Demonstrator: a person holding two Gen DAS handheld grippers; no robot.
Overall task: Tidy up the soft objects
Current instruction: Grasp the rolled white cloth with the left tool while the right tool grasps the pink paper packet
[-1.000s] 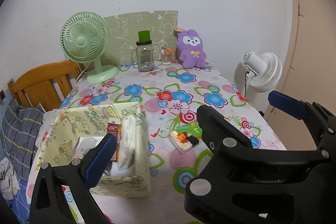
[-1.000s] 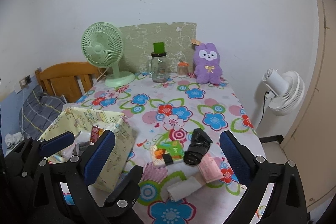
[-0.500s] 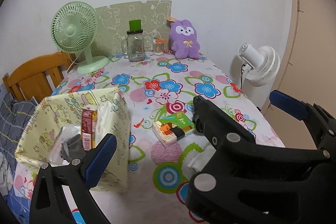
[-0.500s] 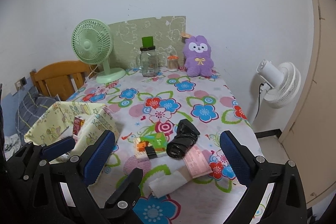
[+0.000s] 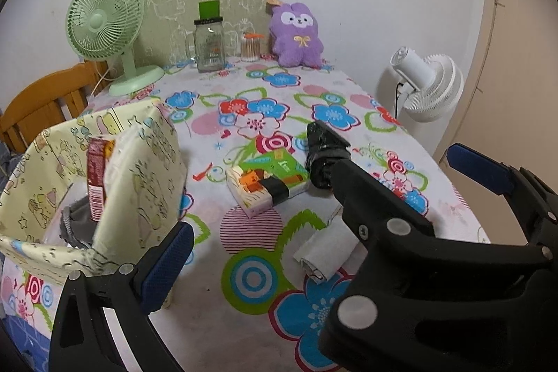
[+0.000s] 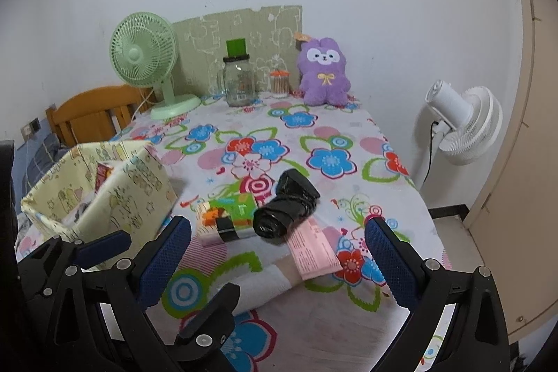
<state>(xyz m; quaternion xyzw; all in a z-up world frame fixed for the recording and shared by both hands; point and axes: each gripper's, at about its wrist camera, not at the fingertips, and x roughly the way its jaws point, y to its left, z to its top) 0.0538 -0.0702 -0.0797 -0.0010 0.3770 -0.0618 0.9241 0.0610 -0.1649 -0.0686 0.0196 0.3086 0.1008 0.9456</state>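
**A:** Beside the bin (image 6: 104, 183), what is lying loose on the surface (image 6: 348, 135)?

**B:** Four soft things are sitting in a cluster just right of the bin: a tissue pack (image 6: 228, 215), a black bag roll (image 6: 286, 208) touching its right end, a pink pack (image 6: 312, 248) nearer the camera than the roll, and a white roll (image 6: 259, 285) nearest of all, tucked under the pink pack's near end. The bin is already holding a red pack (image 5: 96, 176) and something grey.

**A:** And the grippers?

**B:** Both are hovering above the near edge, empty. The right gripper (image 6: 279, 253) is showing its jaws spread wide, bracketing the pink pack and white roll in its view. The left gripper (image 5: 314, 222) is also standing wide open, with the right one crossing in front of its camera.

**A:** So which step is this?

**B:** I'd judge it as the gap between placements: some items are binned, four are waiting, and the right gripper is lining up on the cluster.

**A:** What is the next move asking for?

**B:** Probably a descent onto the white roll or the pink pack, since those are lying closest. They are overlapping, so the jaws need to close on one alone, across its short side, then carry it left over the bin's rim (image 5: 115, 121). The rim is looking floppy, so clearing it with height seems wise.
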